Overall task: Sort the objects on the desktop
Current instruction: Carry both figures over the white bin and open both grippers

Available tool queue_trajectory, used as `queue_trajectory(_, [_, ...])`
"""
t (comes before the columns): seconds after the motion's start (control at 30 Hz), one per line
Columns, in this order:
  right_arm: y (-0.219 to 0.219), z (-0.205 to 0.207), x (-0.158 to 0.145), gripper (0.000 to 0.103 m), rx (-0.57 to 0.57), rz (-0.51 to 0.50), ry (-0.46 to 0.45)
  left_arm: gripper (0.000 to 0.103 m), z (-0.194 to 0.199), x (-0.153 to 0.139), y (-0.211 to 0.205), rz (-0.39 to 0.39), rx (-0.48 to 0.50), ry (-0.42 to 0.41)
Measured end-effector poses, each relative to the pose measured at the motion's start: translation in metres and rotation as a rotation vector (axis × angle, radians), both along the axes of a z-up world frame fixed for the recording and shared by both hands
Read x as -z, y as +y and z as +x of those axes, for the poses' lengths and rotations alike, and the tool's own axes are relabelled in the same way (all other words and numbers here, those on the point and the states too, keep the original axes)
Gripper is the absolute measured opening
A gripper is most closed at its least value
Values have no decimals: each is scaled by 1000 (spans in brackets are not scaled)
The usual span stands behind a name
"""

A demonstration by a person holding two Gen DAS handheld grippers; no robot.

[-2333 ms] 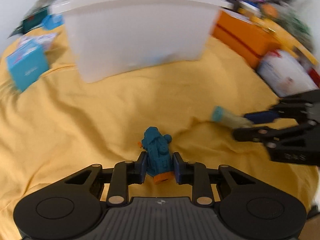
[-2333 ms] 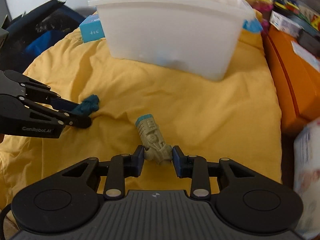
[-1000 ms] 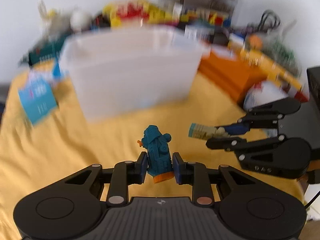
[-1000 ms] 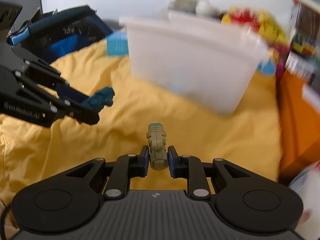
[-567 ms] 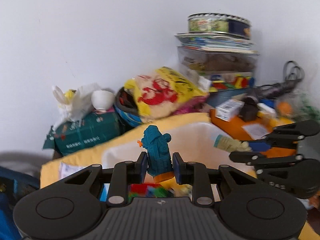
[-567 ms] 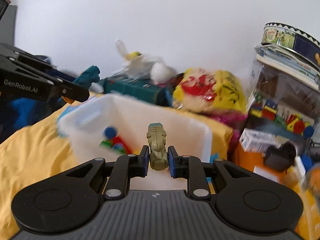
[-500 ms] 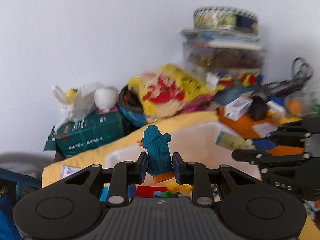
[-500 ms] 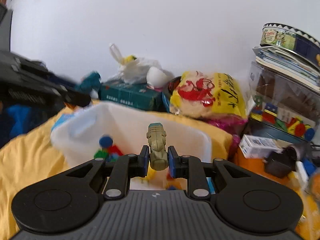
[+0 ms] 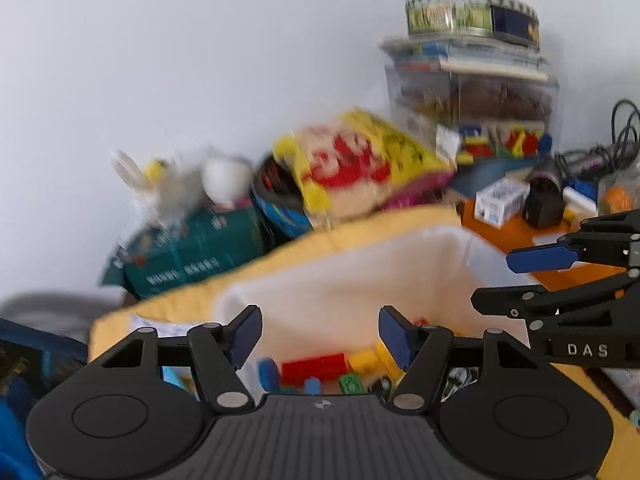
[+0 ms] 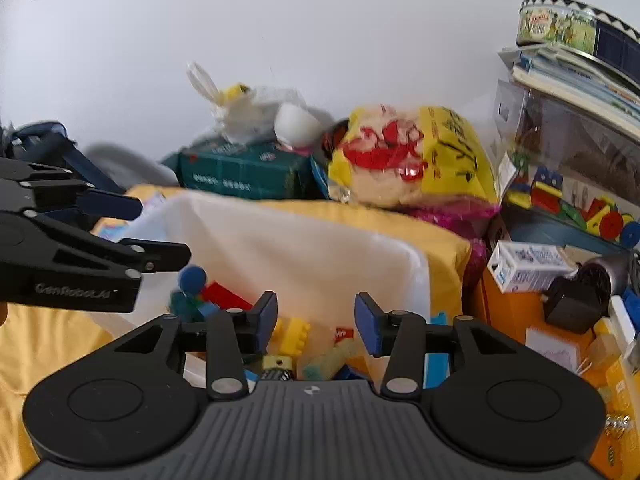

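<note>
A white plastic bin (image 9: pixel 360 272) stands on the yellow cloth, with several coloured toy bricks (image 9: pixel 314 366) in it. My left gripper (image 9: pixel 320 332) is open and empty above the bin's near rim. My right gripper (image 10: pixel 316 320) is open and empty above the same bin (image 10: pixel 304 248). The olive toy with a teal end (image 10: pixel 330 358) lies among the bricks just below the right gripper's jaws. The blue toy figure is not clearly visible. Each gripper shows in the other's view: the right one (image 9: pixel 520 280) at right, the left one (image 10: pixel 160 232) at left.
Behind the bin are a green box (image 10: pixel 240 174), a yellow and red bag (image 10: pixel 412 156), and a white bag. A stack of boxes with a round tin (image 9: pixel 472 16) stands at the back right. An orange case (image 10: pixel 520 312) with small boxes lies right.
Both grippers have opened over the bin. The blue toy has left the left gripper and the olive toy has left the right gripper and dropped into the bin.
</note>
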State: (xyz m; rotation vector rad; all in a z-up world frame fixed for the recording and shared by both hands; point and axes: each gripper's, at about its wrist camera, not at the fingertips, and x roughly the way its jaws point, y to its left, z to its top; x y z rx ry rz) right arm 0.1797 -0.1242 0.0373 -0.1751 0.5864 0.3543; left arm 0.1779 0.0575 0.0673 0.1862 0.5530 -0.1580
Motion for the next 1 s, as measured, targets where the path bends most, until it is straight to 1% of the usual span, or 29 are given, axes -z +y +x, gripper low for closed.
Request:
queue_trajectory(0.03, [-3,0,-7,56,-4,12,0,74,-7,-9,-1,1,-8,-23])
queue_trajectory(0.07, [-6,0,-13,64,-1,18,-1,81,-14,-18,-1,0,-16,-49])
queue_trajectory(0.1, [-9,1,-19,68,4,20,-6,85,-20,-26,-2,3,-31,-77])
queue_trajectory(0.13, [-11,3,-25,78,4,15,-10,90,-25,-32,-3,10,-54,-104])
queue_trajectory(0.17, [-11,6,-30,85,0,6,-8,91,-27,-37,-5,20,-68,-124])
queue_trajectory(0.2, [-12,9,-34,88,2,-6,-2,91,-28,-40,-5,32,-73,-133])
queue_trajectory(0.27, [-9,18,-39,95,7,-48,33,91,-22,-44,-6,62,-60,-92])
queue_trajectory(0.33, [-5,27,-38,97,2,-91,76,91,-13,-43,-7,88,-60,-32])
queue_trajectory(0.43, [1,34,-33,98,-8,-156,118,91,-2,-39,-7,119,-72,24])
queue_trajectory(0.5, [7,36,-29,99,-29,-203,144,91,4,-38,-5,115,-85,61])
queue_trajectory(0.57, [11,39,-25,99,-29,-230,176,91,6,-35,-4,123,-105,86])
queue_trajectory(0.63, [12,42,-23,99,-26,-220,207,91,9,-33,-4,138,-112,105])
queue_trajectory(0.73, [8,44,-24,99,13,-186,235,91,11,-31,-8,155,-115,122])
queue_trajectory(0.8, [8,45,-24,99,20,-179,254,91,13,-30,-11,149,-116,144])
queue_trajectory(0.9, [8,45,-25,99,26,-180,270,91,15,-27,-17,114,-101,173])
queue_trajectory(1.0, [5,43,-25,99,39,-170,273,91,13,-25,-23,112,-87,176])
